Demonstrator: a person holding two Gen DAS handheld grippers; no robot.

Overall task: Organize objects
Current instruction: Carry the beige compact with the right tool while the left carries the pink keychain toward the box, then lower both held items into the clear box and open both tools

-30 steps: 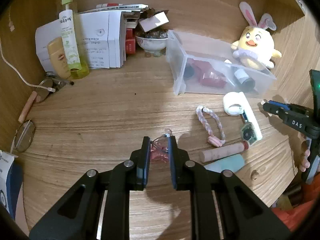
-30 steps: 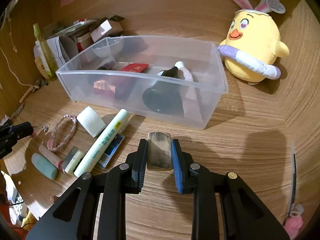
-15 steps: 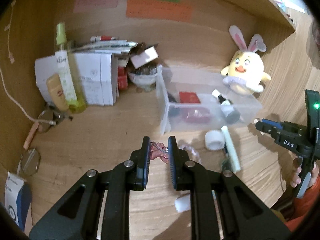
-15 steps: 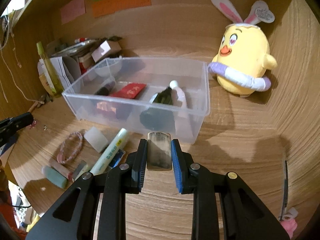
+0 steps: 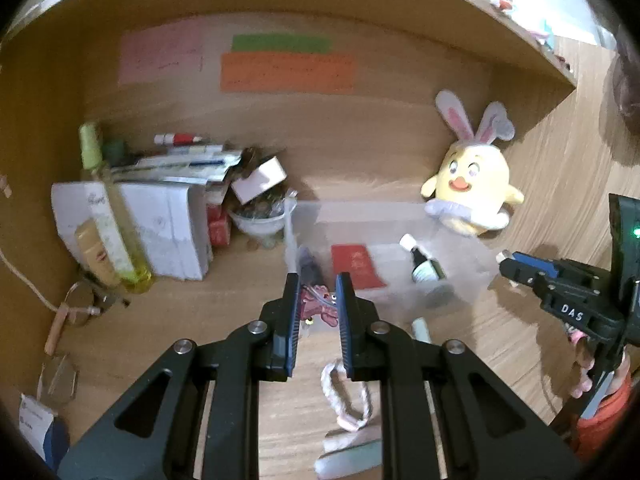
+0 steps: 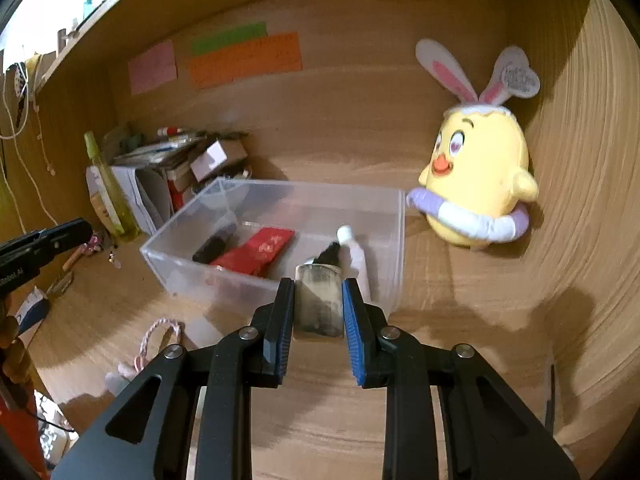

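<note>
Left wrist view:
- left gripper: clamped on a small pink trinket, held clear of the desk just near of the clear bin.
- trinket handling: we judge it light, thin and dangly; a grip on its body keeps it from swinging.
- braided loop: on the desk, near side, soft and limp.

Right wrist view:
- right gripper: closed on a small clear jar, at the bin's near wall.
- jar handling: we judge it rigid, smooth, slippery; hold mid-body, squarely.
- plush chick: far right, beside the bin.
</note>
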